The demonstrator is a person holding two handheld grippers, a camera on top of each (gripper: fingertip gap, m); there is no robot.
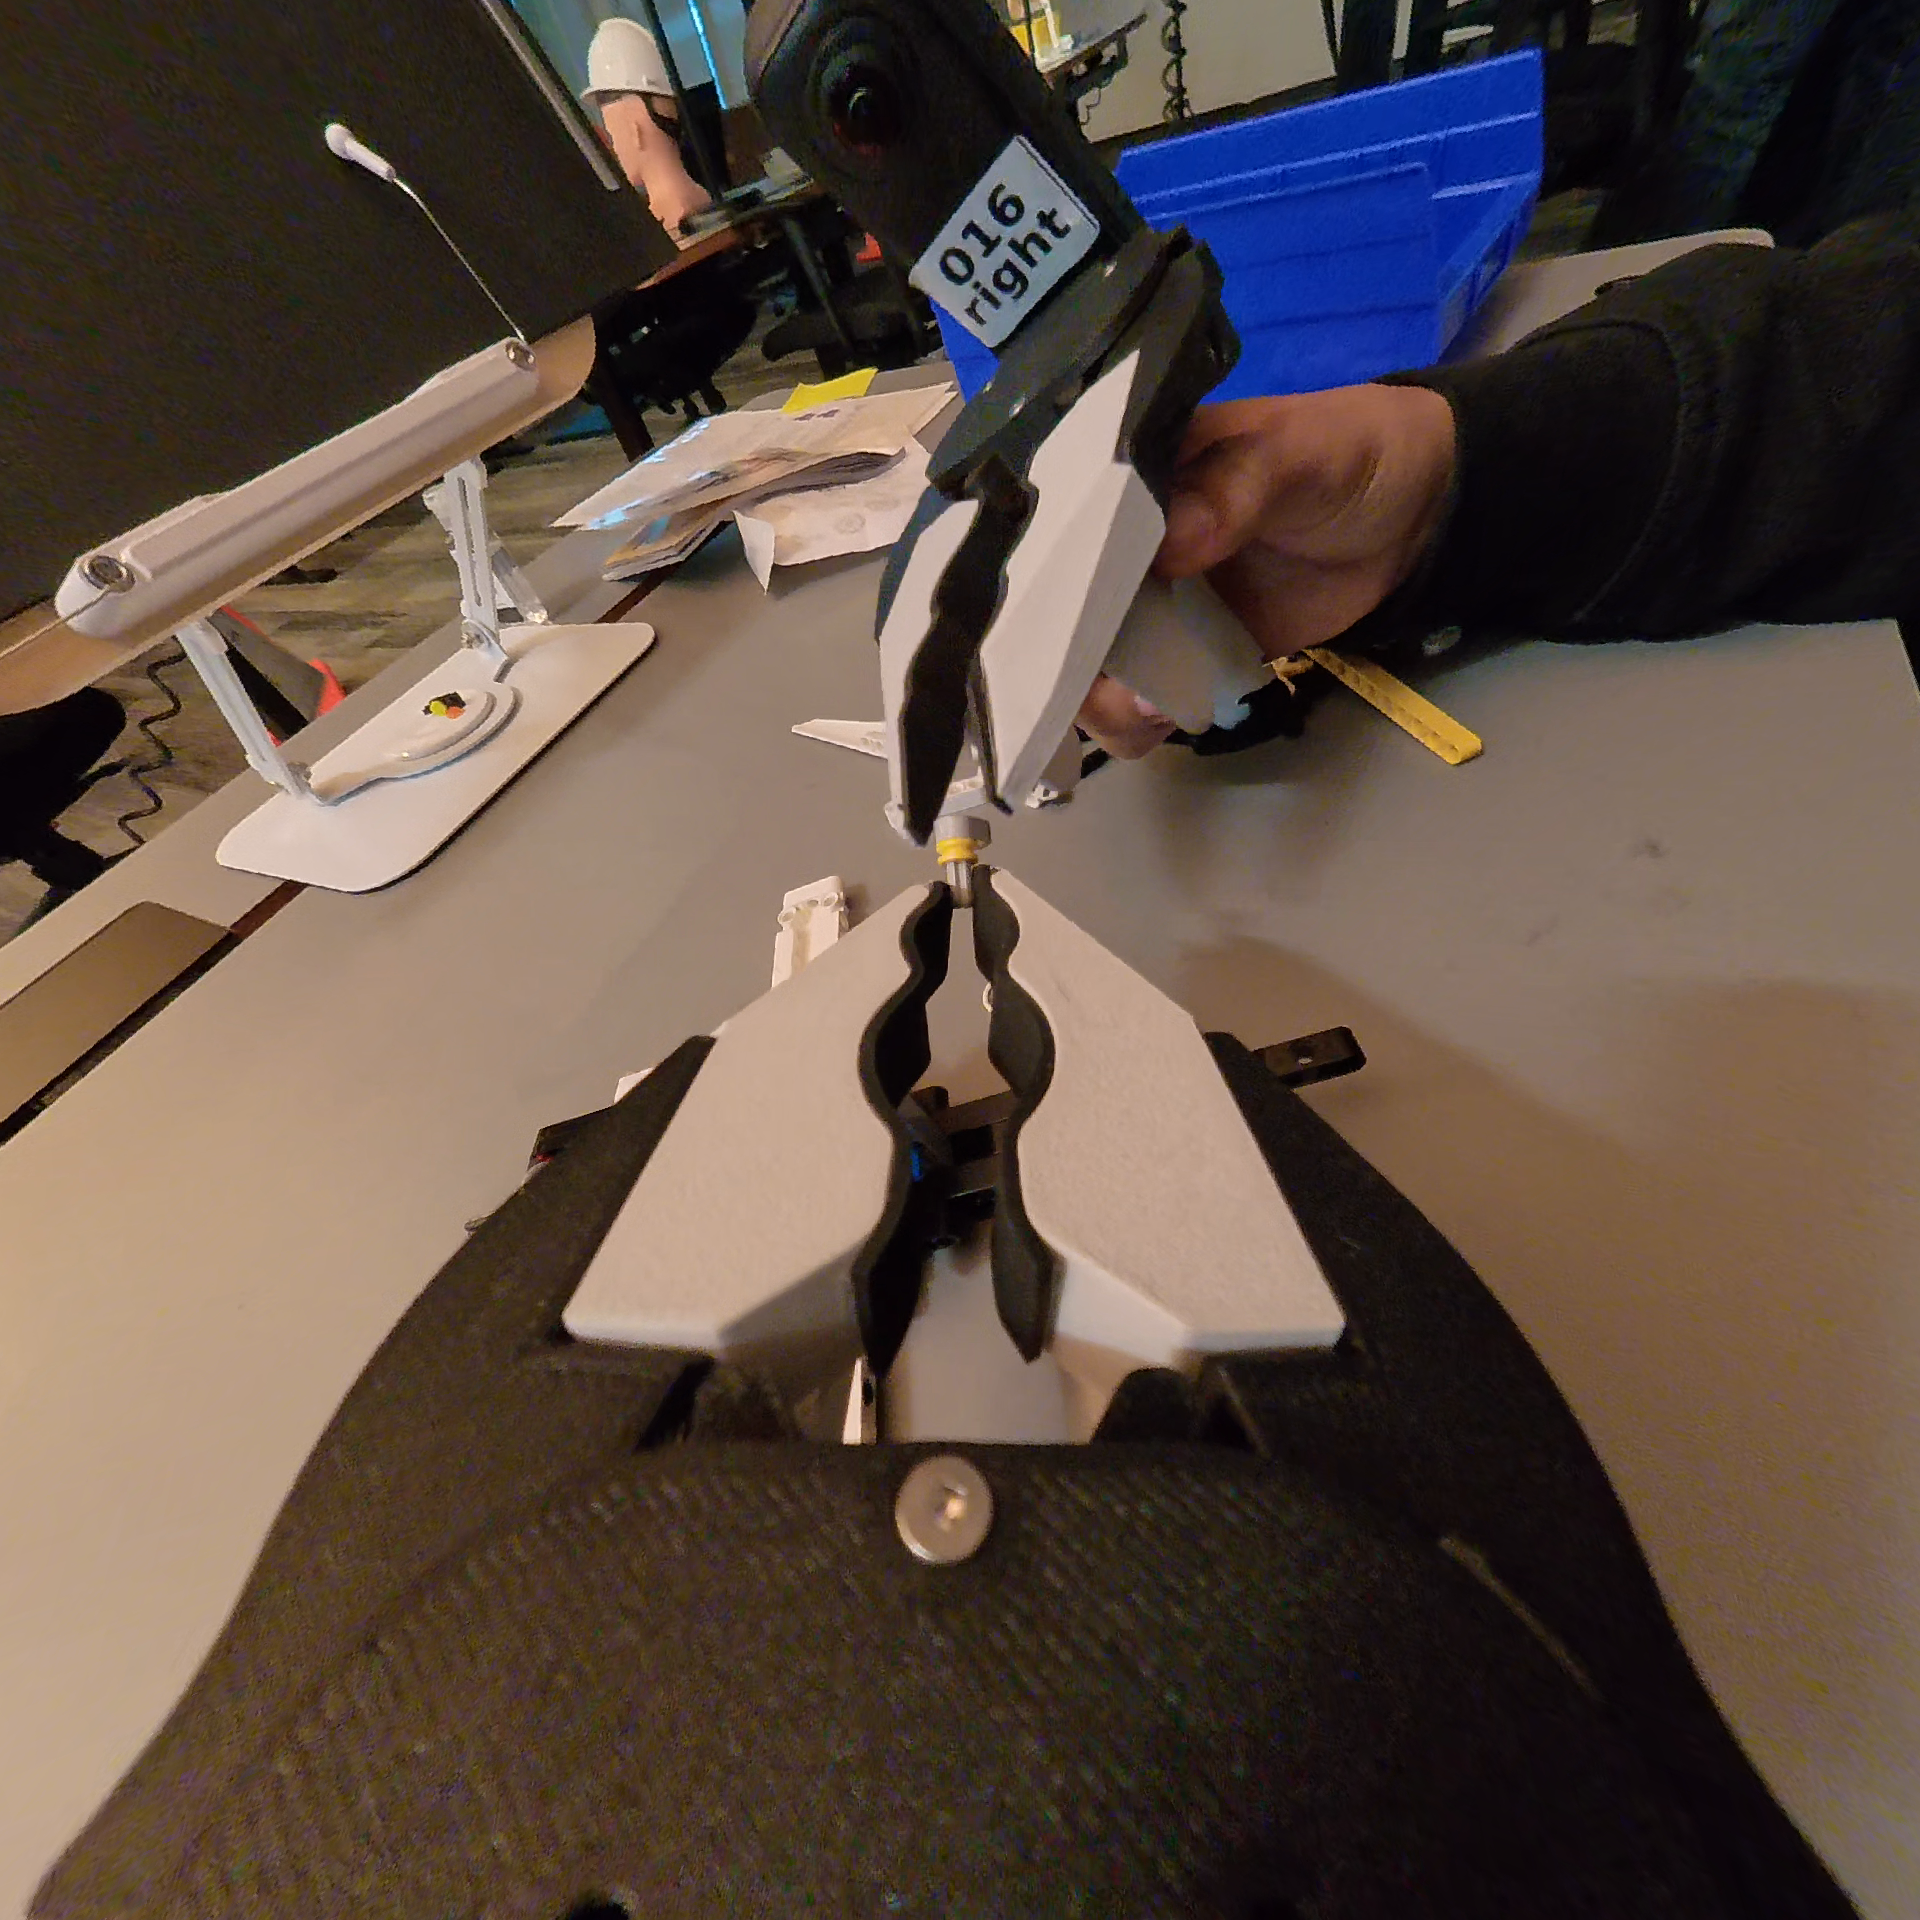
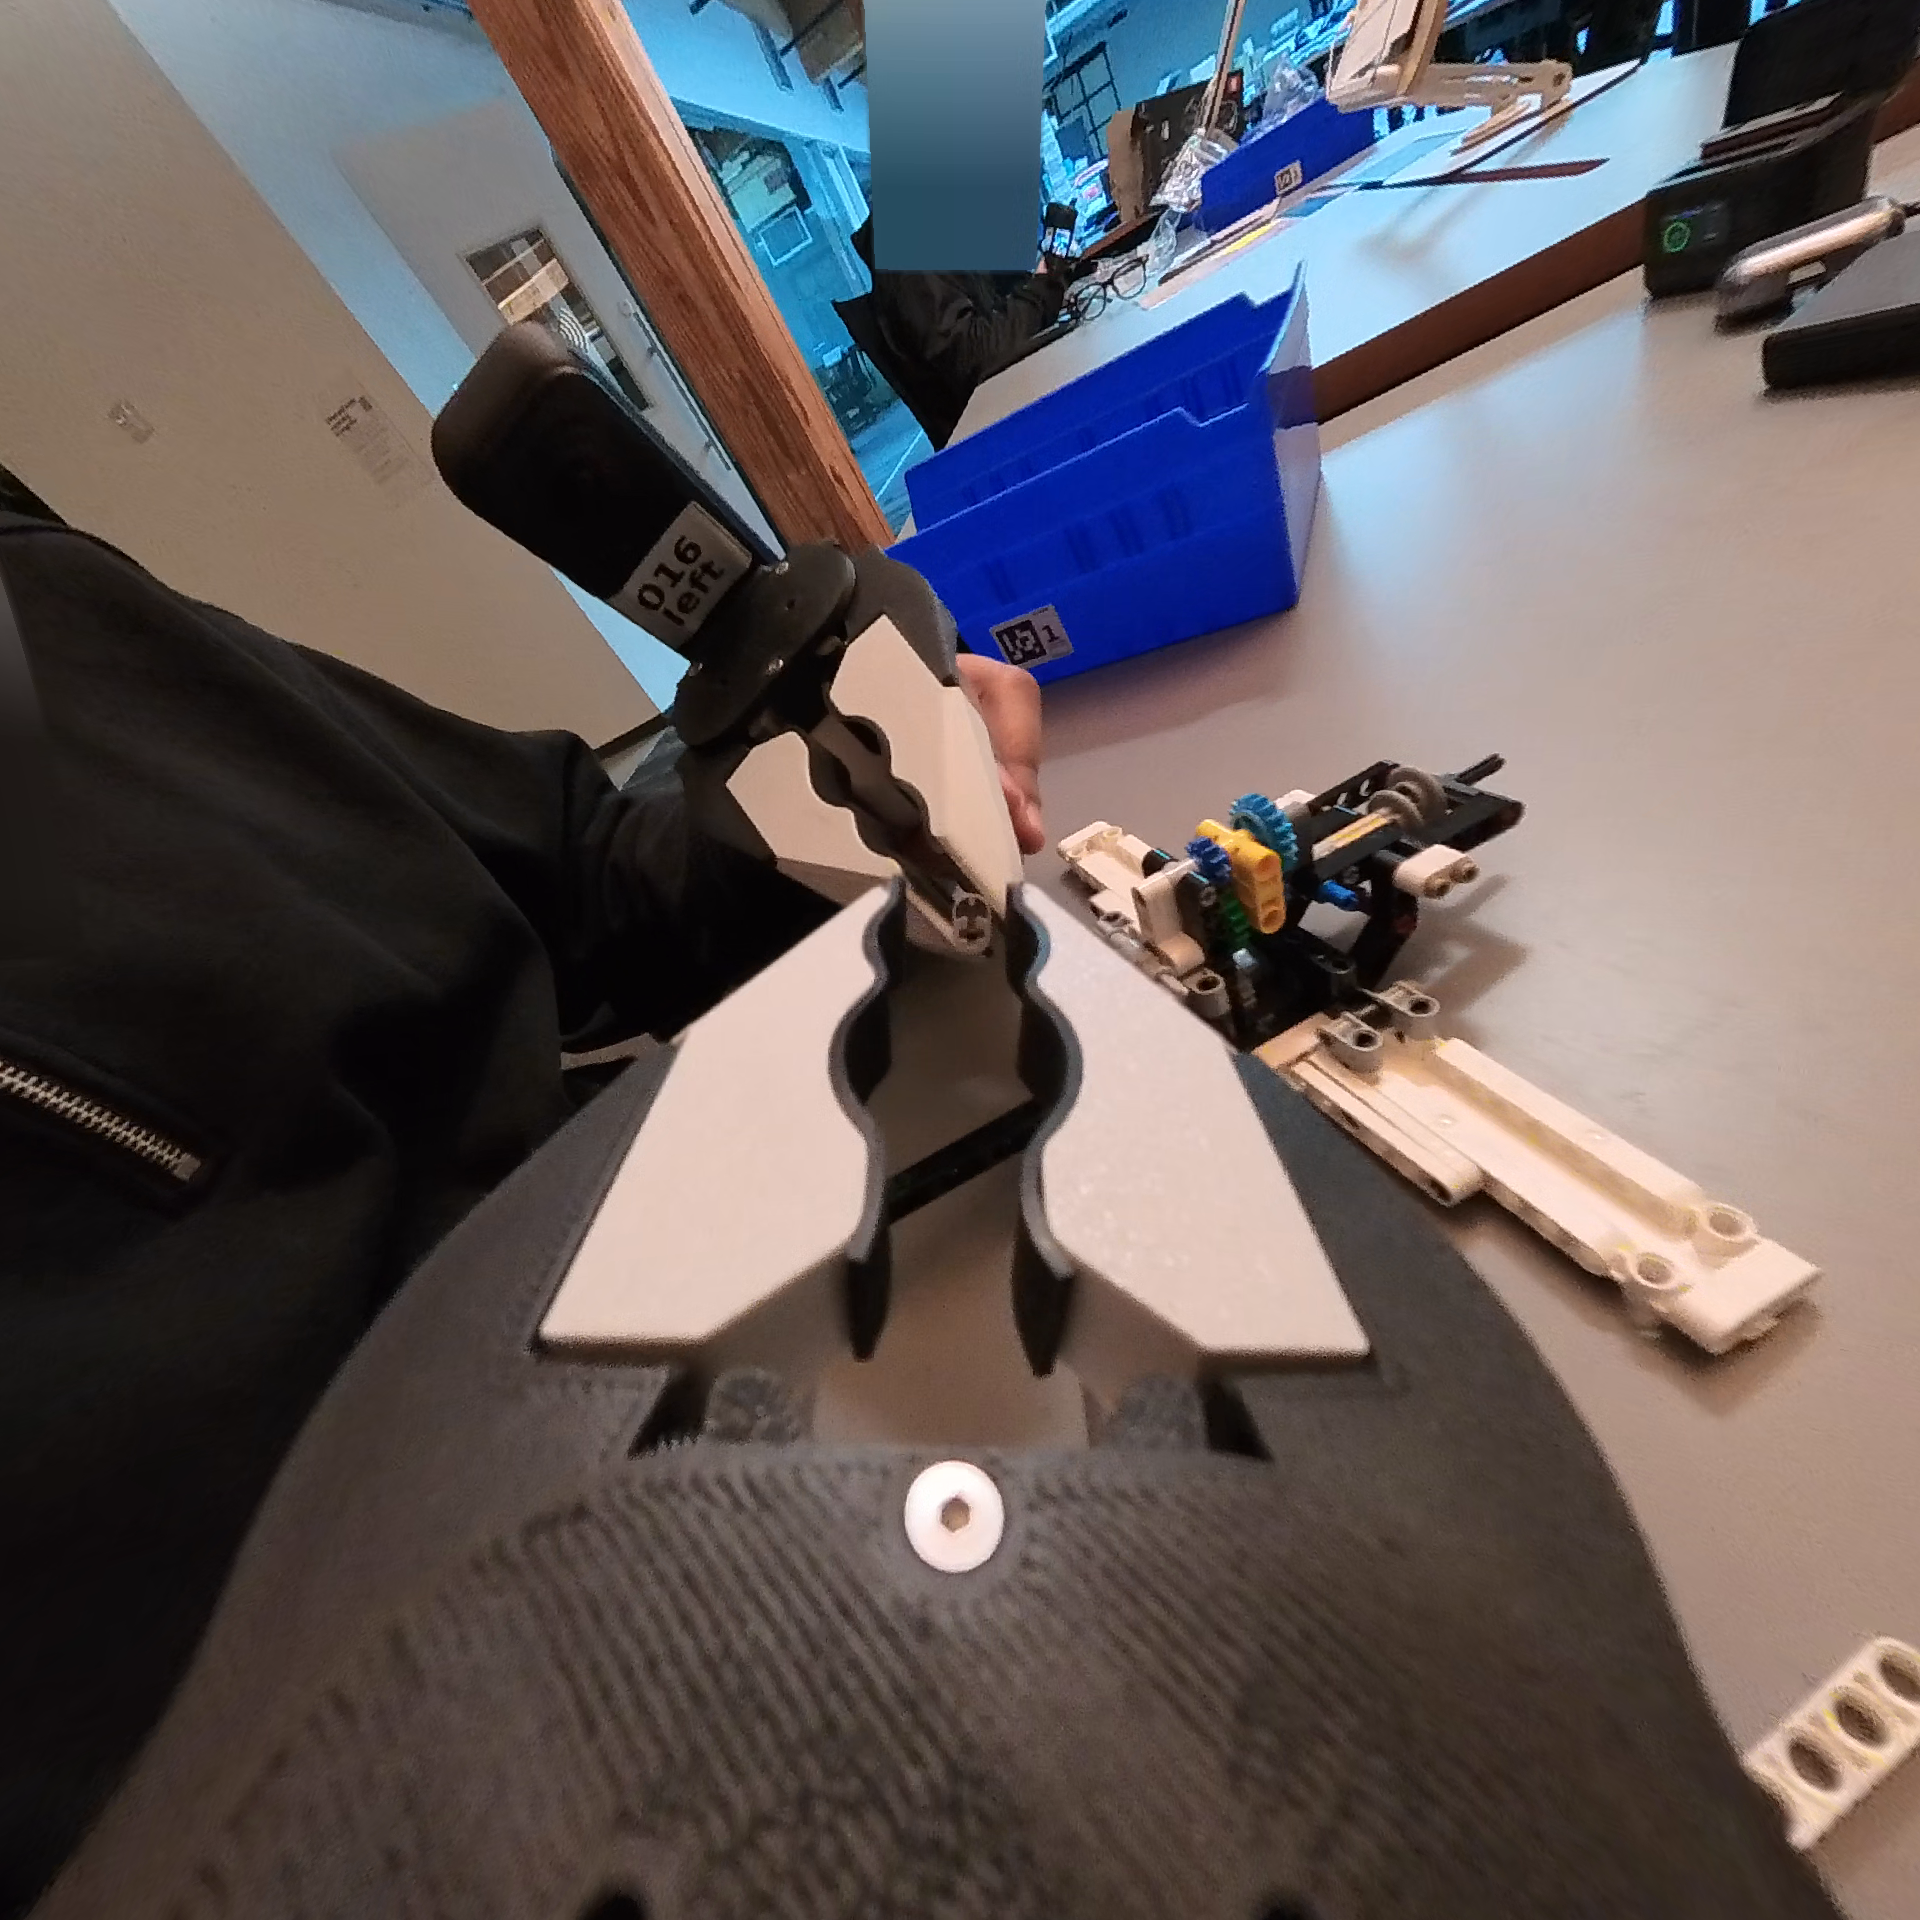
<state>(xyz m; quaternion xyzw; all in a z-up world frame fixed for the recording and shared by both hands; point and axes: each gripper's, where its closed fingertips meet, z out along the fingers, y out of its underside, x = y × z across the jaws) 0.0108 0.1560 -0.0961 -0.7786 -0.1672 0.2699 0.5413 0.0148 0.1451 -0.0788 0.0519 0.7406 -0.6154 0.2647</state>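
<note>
Frame centre: my left fingers (image 1: 961, 902) pinch a grey pin (image 1: 962, 854); my right fingers (image 1: 956, 821) clamp its white beam (image 2: 237, 925).

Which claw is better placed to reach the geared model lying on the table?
Right, probably. The geared model lies just beside the right claw, on its right; the left claw comes in from the opposite side, farther away. Both claws meet on a small grey-and-yellow part.

Printed white stickers (image 1: 1003, 241) sit on the right gripper (image 1: 956, 821) and left gripper (image 1: 961, 896); a coded label (image 2: 1032, 637) marks the blue bin (image 2: 1143, 520).
</note>
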